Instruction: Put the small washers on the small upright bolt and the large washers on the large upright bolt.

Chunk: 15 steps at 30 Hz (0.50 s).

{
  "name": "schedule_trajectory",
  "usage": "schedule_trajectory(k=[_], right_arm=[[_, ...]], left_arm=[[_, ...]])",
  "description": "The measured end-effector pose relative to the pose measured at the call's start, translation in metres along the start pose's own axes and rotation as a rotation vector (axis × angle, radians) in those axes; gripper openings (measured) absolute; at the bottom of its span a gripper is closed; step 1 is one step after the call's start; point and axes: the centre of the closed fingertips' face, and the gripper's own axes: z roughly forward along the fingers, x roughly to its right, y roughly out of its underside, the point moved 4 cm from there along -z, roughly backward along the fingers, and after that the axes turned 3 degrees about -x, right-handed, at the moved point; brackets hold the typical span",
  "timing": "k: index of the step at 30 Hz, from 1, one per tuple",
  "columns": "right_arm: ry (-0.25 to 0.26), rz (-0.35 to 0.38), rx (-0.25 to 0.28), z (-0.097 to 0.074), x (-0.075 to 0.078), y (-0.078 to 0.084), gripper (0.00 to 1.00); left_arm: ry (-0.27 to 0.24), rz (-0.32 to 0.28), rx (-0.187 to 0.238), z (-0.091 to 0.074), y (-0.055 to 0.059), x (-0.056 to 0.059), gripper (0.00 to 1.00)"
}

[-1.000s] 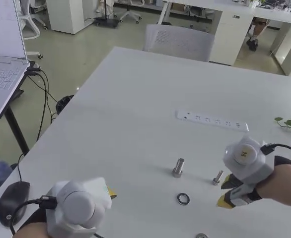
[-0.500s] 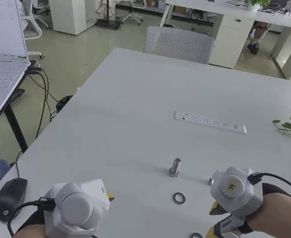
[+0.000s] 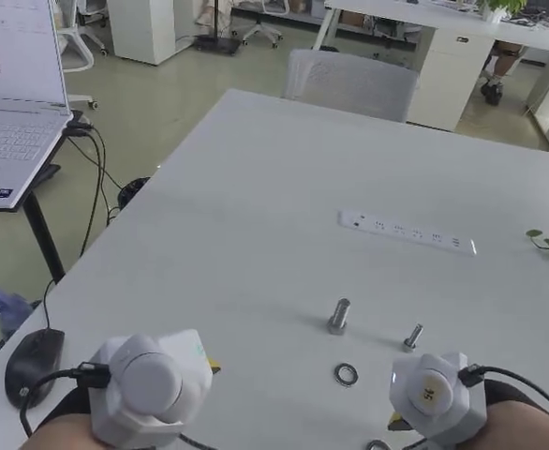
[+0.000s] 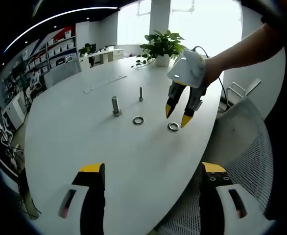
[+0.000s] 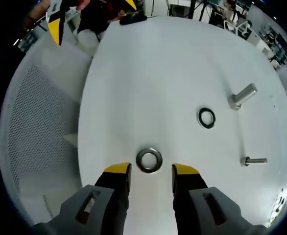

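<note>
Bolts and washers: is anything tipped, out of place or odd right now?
Nothing stands out. The large bolt and small bolt stand upright on the table. One washer lies flat near the large bolt; the second washer lies flat below the open right gripper.

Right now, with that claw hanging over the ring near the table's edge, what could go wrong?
1. The washer lies flat on the smooth table under the right gripper. Its open fingers may skid off the thin rim.
2. The washer sits near the table's edge, so a nudge could push it off.
3. The small upright bolt and large upright bolt seem to stand loose, so a bump might topple one.
</note>
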Motion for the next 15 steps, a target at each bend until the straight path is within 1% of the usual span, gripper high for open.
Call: schedule_trajectory(k=[3, 7, 8, 11, 14, 15], right_arm=[[-0.008, 0.003, 0.0, 0.0043, -0.0034, 0.0012, 0.35], [0.004, -0.02, -0.005, 0.01, -0.0055, 0.0005, 0.35], [0.015, -0.033, 0.0, 0.0093, -0.0035, -0.0009, 0.34], [0.011, -0.02, 0.0, 0.0095, -0.0033, -0.002, 0.34], [0.012, -0.036, -0.015, 0.0101, -0.0058, -0.0039, 0.32], [0.009, -0.062, -0.022, 0.0103, -0.0074, -0.0045, 0.31]], left_arm=[[-0.002, -0.002, 0.002, -0.0017, 0.0014, -0.0004, 0.78], [-0.003, -0.003, -0.006, -0.0026, 0.0047, -0.0008, 0.77], [-0.003, -0.001, -0.006, -0.0031, 0.0046, -0.0004, 0.77], [-0.002, -0.001, -0.001, -0.0026, 0.0039, -0.0002, 0.77], [-0.001, 0.004, 0.002, -0.0007, 0.0024, -0.0002, 0.77], [-0.002, 0.006, 0.006, -0.0004, 0.0012, -0.0004, 0.77]])
